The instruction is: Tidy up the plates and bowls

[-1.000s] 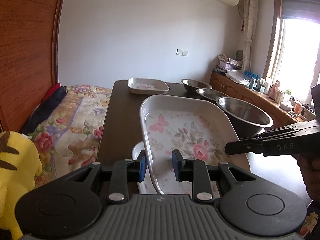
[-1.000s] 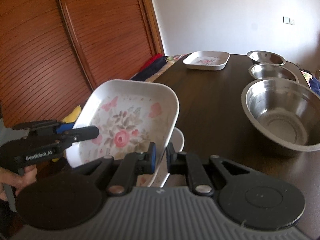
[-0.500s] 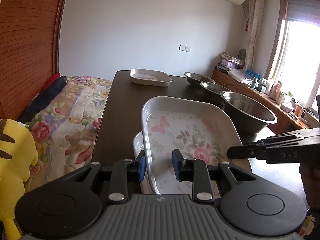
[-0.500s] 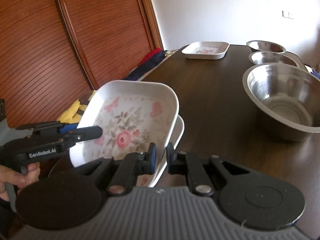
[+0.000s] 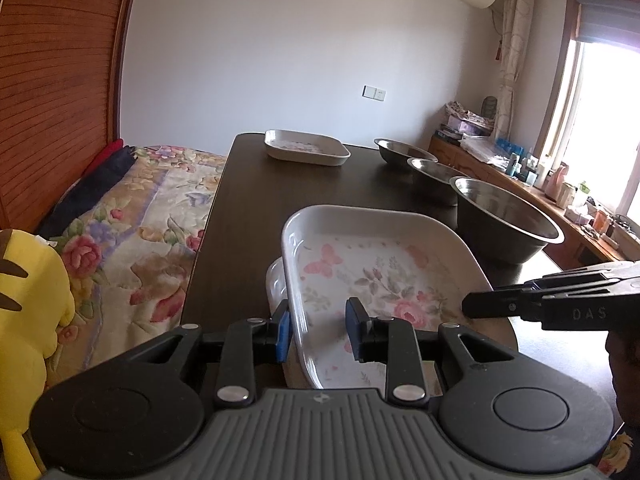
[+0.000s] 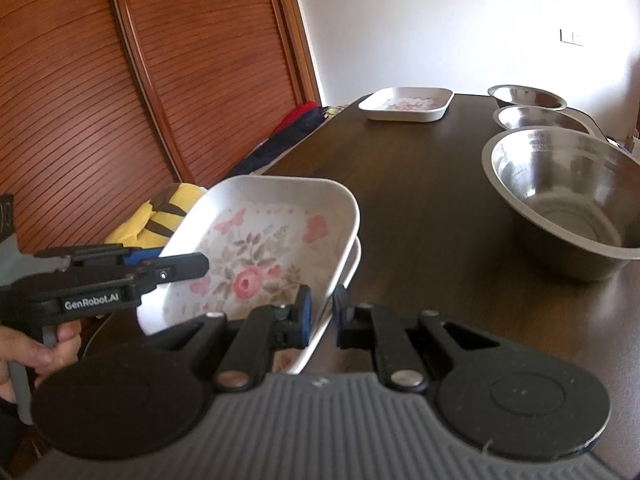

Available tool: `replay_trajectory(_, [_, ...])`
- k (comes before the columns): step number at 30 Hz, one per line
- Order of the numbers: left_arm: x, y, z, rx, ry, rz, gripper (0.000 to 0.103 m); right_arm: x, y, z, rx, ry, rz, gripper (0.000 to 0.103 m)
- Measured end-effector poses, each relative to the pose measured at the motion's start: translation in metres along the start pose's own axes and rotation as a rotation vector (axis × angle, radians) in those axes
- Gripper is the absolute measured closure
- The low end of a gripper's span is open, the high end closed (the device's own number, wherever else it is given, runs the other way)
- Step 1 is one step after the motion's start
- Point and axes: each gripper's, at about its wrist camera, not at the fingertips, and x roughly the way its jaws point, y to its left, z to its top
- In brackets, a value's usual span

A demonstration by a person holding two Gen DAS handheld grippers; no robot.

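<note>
The floral plate point(image 5: 372, 276) is held tilted above the near end of the dark worktop point(image 5: 320, 184), directly over a second white plate point(image 5: 275, 284) whose rim shows beneath its left and right edges. The left gripper point(image 5: 318, 330) straddles the plate's near left rim: one blue-padded finger sits outside the wall and the other inside the dish, with a visible gap to the inner finger, so the fingers stand partly open and do not clamp the rim. The right gripper point(image 6: 320, 314) has its fingers nearly closed on the plate's near right rim, one finger inside and one outside the wall, and carries the plate. In each wrist view the opposite gripper reaches in from the side over the plate's floral face. Farther along the worktop, a third floral plate point(image 6: 406, 105) lies flat near the far edge, well apart from the held plate. Three steel bowls point(image 6: 560, 200) stand in a row along the right side, the largest nearest.
</note>
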Motion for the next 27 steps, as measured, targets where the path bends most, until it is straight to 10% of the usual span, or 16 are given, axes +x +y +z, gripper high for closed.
replay_trajectory(27, [-0.021,0.007,-0.002,0.023,-0.046,0.031,0.044,-0.003,0.012,0.001,-0.086,-0.035,-0.028,0.088])
